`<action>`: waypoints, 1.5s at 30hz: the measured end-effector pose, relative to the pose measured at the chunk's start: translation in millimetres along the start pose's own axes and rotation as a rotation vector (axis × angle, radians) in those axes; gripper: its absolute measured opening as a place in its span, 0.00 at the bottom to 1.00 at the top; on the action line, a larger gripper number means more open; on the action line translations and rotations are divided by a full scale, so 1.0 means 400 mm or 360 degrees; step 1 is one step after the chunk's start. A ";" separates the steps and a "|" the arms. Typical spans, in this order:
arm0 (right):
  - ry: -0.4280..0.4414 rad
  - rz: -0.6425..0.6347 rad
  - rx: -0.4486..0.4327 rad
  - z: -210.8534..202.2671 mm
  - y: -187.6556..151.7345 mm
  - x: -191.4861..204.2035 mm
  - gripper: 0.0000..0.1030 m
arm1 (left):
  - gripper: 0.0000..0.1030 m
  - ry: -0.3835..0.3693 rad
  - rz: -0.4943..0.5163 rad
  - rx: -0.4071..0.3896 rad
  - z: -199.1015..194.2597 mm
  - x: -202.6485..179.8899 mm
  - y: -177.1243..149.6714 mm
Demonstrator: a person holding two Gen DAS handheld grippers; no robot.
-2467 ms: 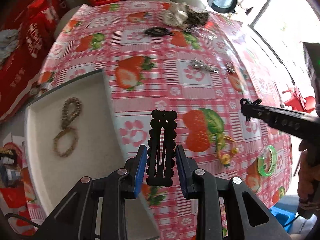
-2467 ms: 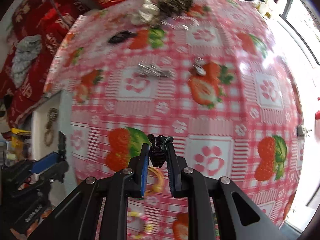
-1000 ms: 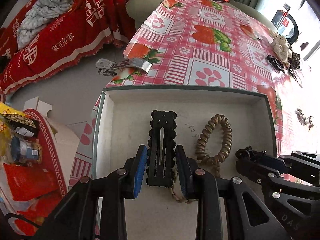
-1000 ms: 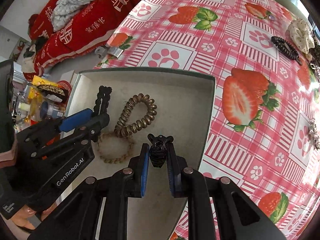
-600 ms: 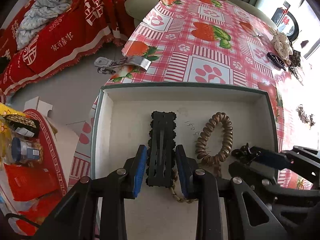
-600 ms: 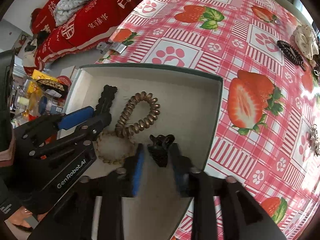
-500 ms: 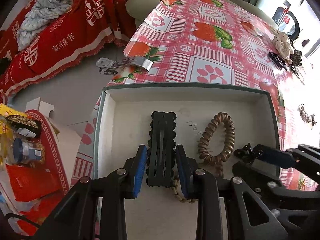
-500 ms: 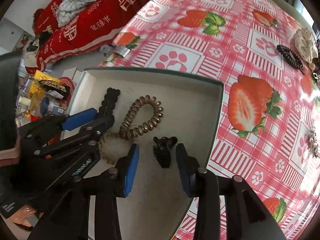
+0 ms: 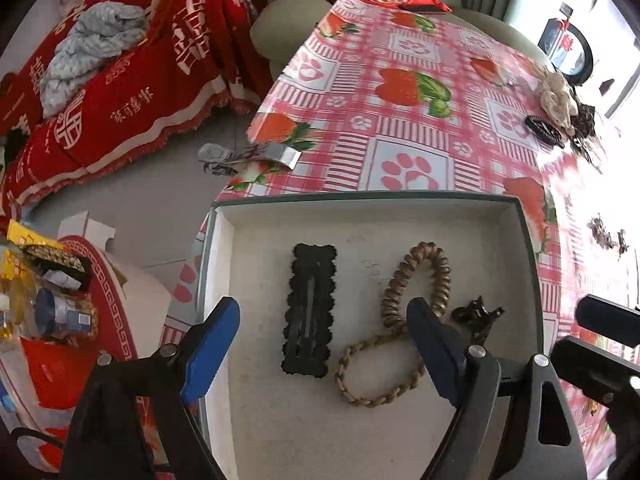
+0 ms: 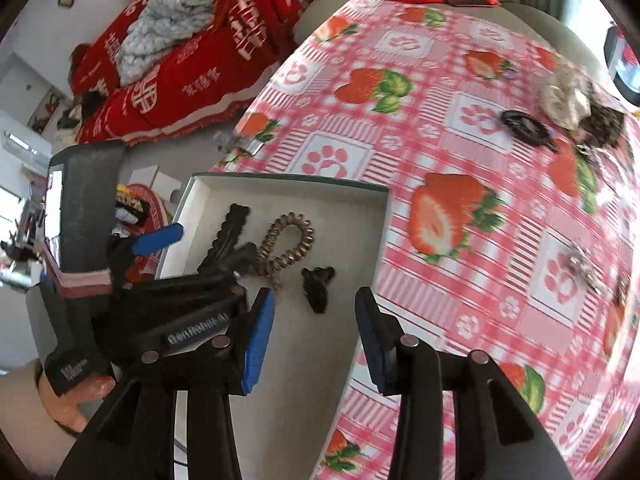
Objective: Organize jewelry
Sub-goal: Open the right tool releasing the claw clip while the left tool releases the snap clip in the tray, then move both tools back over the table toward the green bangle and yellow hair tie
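Observation:
A white tray with a dark green rim sits at the table's near corner. In it lie a black scalloped snap hair clip, a brown spiral hair tie, a braided tan band and a small black claw clip. My left gripper is open and empty just above the snap clip. My right gripper is open and empty above the claw clip. The tray and spiral tie also show in the right wrist view.
The strawberry tablecloth carries more pieces far off: a black oval clip, a cream scrunchie, small metal pieces. A metal clamp grips the cloth's edge. A red-covered sofa and floor clutter lie left.
Both grippers carried their clips from the table to the tray. The right jaws opened first and dropped the claw clip; the left jaws then opened and left the snap clip in the tray.

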State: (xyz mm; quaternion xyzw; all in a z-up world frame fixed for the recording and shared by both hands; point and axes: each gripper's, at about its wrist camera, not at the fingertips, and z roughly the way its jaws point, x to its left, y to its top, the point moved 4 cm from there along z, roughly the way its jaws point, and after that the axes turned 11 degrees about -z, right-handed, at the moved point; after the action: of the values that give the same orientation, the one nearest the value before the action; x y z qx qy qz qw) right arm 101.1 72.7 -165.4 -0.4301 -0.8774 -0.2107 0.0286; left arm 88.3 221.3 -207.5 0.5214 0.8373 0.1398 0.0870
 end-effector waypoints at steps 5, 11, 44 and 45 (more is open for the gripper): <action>-0.0032 0.0118 0.0031 -0.032 -0.057 -0.050 0.45 | 0.88 0.0000 0.0025 -0.0018 -0.021 -0.021 -0.004; -0.0065 0.0271 0.0036 -0.071 -0.132 -0.116 0.60 | 1.00 -0.0054 0.0087 -0.0008 -0.060 -0.064 -0.038; -0.0488 0.1050 0.0125 -0.315 -0.657 -0.487 0.79 | 1.00 -0.0343 0.0721 0.0187 -0.162 -0.554 -0.276; -0.0500 0.1068 0.0134 -0.317 -0.674 -0.493 0.79 | 1.00 -0.0345 0.0738 0.0189 -0.161 -0.562 -0.284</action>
State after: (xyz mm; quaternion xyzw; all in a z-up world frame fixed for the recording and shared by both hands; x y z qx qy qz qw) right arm 1.7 -269.8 -188.6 -0.7194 -0.6891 -0.0849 -0.0213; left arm 72.3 -36.9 -183.3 0.7156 0.6878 0.0499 0.1110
